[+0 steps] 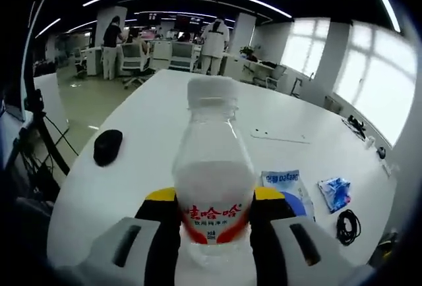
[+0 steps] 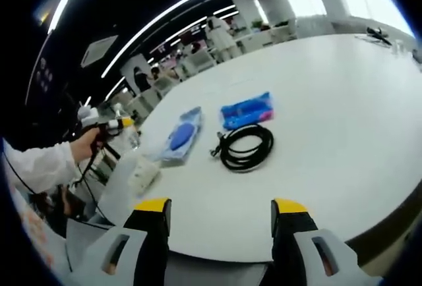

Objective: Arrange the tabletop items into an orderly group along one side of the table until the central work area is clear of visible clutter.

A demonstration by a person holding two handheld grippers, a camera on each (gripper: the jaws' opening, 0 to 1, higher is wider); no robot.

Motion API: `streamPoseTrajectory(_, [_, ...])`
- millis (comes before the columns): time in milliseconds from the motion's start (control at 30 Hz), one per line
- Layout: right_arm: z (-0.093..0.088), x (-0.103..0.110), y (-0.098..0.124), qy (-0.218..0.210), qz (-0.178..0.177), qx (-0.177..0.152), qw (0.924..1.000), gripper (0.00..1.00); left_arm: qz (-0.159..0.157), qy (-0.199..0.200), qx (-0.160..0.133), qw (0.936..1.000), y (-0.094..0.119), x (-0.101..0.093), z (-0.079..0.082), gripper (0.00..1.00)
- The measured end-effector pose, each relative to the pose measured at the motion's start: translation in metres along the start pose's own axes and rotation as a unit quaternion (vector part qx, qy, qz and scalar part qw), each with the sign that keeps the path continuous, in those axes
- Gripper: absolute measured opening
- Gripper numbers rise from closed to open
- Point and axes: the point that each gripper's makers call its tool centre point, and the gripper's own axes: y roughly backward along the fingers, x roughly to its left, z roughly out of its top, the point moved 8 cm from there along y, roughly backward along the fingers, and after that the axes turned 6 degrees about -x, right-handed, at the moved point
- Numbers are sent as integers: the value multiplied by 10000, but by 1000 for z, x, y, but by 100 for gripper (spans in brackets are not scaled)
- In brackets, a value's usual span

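A clear water bottle (image 1: 212,174) with a white cap and a red label stands upright between the yellow-tipped jaws of my left gripper (image 1: 214,199), which is shut on it just above the white table (image 1: 151,111). My right gripper (image 2: 221,215) is open and holds nothing, over the table's near edge. Ahead of it lie a coiled black cable (image 2: 245,146), a blue packet (image 2: 247,109) and a clear bag with blue contents (image 2: 181,134). At the far left of the right gripper view, a hand holds the left gripper (image 2: 105,126) with the bottle (image 2: 130,134).
A black mouse (image 1: 107,146) lies to the left of the bottle. To its right are the blue-and-white bag (image 1: 288,186), the blue packet (image 1: 335,192) and the cable (image 1: 347,225). A pale packet (image 2: 142,174) lies near the table edge. People stand at desks beyond the table.
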Motion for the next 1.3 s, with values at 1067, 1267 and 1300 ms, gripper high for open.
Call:
streamPoseTrajectory(1067, [2,8,-11,105,110,61,9999,66,403,-210,310,9985,-7,-18,-21,38])
streamPoseTrajectory(1267, [13,5,-9,209,90,-11,9997,66,468,-195,296,9983,-8,-17,-27,38])
streamPoseTrajectory(1300, [15,5,-8,227,86,-17,9997,66,474,-197,260,9983,-8,-18,-27,38])
